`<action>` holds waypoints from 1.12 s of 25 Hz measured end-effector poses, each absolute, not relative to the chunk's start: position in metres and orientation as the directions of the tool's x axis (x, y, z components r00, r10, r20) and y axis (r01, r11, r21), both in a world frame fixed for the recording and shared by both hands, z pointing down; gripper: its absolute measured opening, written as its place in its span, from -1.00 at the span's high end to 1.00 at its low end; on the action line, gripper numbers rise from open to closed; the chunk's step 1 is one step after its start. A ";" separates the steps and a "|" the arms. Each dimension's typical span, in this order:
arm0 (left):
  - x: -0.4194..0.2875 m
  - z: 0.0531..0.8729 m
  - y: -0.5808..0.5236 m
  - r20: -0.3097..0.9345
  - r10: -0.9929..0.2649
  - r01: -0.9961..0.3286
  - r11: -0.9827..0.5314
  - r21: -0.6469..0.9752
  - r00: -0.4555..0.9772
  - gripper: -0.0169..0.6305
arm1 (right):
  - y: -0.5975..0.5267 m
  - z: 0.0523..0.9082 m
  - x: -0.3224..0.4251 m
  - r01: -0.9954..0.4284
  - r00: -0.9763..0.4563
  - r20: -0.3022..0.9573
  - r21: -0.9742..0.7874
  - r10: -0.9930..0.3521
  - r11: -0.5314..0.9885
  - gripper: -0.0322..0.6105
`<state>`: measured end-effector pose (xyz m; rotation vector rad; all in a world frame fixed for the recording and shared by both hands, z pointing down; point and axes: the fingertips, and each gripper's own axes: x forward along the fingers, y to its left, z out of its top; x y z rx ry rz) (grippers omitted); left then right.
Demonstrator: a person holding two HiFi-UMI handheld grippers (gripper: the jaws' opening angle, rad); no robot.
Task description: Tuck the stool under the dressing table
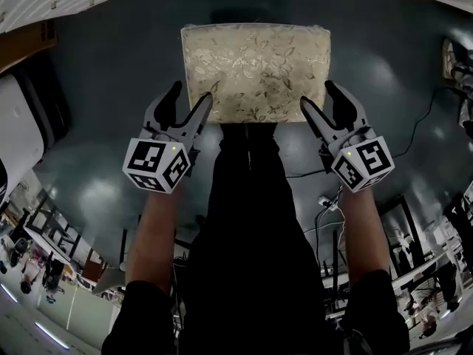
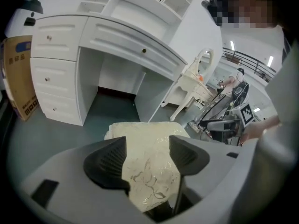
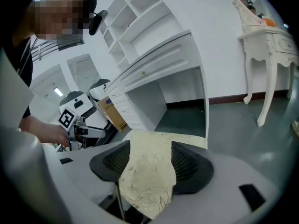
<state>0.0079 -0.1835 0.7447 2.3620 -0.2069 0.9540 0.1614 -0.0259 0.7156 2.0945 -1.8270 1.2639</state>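
Facing the kneehole (image 2: 117,85) of the dressing table (image 2: 121,31) stands the stool (image 1: 255,69).

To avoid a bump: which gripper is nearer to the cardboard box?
Left. The left gripper is at the stool's left corner, on the box's side; the right gripper is at its right corner, farther away.
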 end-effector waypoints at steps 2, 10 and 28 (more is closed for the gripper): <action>0.007 0.757 -0.185 0.691 0.075 -0.352 -0.818 0.455 0.719 -0.01 | -0.026 0.724 0.163 -0.859 -0.059 0.626 -0.428 -0.777 -0.281 0.05; 0.005 0.802 -0.188 0.742 0.142 -0.360 -0.805 0.472 0.656 -0.35 | -0.014 0.763 0.177 -0.855 -0.024 0.685 -0.392 -0.729 -0.340 -0.14; 0.004 0.860 -0.159 0.729 0.321 -0.441 -0.627 0.642 0.605 -0.86 | 0.024 0.845 0.166 -0.754 -0.132 0.817 -0.450 -0.561 -0.479 -0.60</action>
